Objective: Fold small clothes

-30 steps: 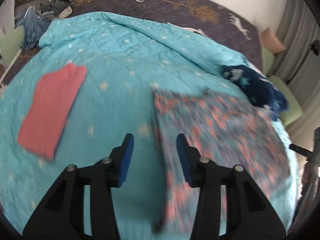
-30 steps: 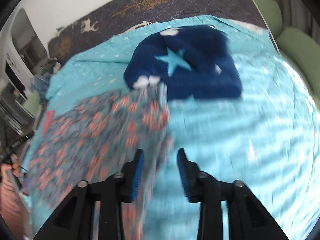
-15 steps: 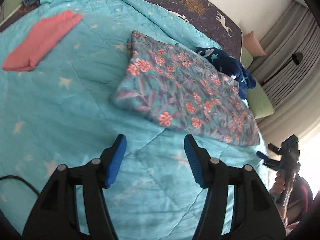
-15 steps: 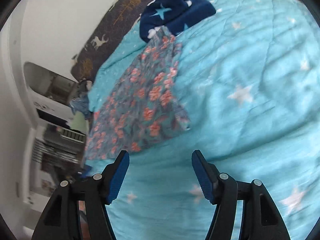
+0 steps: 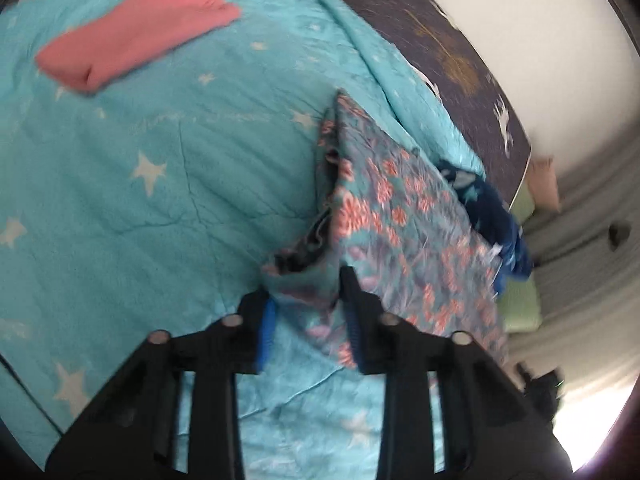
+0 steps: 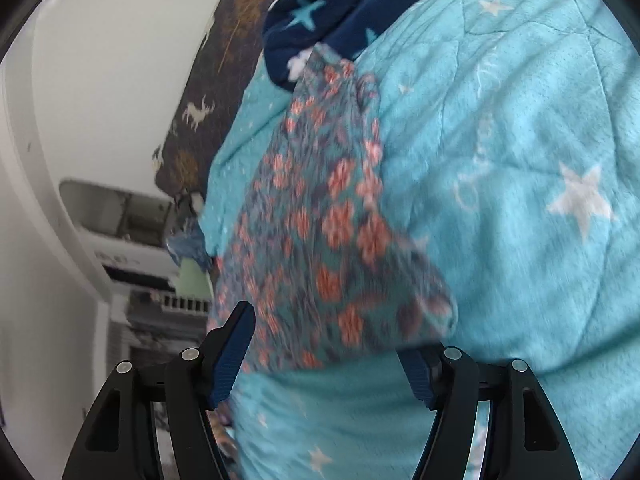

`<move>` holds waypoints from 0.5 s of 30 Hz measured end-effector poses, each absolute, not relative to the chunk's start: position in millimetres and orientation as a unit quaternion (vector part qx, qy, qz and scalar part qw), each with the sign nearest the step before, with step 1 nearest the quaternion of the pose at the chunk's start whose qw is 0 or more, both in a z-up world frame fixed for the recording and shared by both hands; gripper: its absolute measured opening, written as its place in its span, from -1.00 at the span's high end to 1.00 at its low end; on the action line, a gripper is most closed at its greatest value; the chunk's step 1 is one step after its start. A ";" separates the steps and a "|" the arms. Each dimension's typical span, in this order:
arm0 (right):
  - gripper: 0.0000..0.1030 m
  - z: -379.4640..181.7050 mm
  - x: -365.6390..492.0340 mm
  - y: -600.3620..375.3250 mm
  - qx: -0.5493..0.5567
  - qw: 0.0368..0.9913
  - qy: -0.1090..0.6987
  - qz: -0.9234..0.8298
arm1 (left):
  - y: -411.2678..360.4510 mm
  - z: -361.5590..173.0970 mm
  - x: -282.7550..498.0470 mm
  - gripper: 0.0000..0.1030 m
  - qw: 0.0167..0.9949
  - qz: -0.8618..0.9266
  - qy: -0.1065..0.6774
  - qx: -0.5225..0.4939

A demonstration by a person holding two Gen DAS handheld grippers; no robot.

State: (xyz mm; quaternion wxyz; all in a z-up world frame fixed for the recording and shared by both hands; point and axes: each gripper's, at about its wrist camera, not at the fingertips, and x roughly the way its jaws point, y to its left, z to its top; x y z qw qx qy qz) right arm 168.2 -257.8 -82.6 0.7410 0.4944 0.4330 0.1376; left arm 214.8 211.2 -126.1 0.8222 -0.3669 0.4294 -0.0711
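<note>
Beneath both pairs of jaws a turquoise quilt (image 5: 168, 168) printed with white stars is spread over a bed, and past its far edge a dark bedspread (image 5: 452, 56) with deer and tree figures is seen against a white wall (image 5: 560, 32). Grey curtains (image 5: 580, 216) are seen to the right of the left jaws, with a green cushion (image 5: 520, 304) and a pinkish pillow (image 5: 544, 184) before them. To the left of the right jaws white furniture (image 6: 120, 240) with open shelves is seen, blurred. Faint pale cursive lettering is stitched into the quilt ahead of each pair of jaws, but it cannot be read.

The floral garment (image 5: 404, 236), teal with coral flowers, is laid on the quilt ahead of the jaws. Its near corner is clamped between the blue pads of the left gripper (image 5: 308, 316), whose jaws are drawn close on the bunched cloth. The right gripper (image 6: 332, 356) is held with its jaws wide apart, and the near edge of the floral garment (image 6: 320, 240) is seen lying between them without being pinched.

Beyond the far end of the garment a navy fleece (image 6: 332, 12) with light blue stars is heaped, touching it. Far ahead and left of the left jaws a folded pink garment (image 5: 132, 36) is laid, well apart from the rest.
</note>
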 end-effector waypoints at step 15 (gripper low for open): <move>0.93 -2.8 120.6 -297.9 0.493 0.793 0.318 0.163 | 217.6 -45.4 144.3 0.96 0.863 -0.129 0.342 -0.349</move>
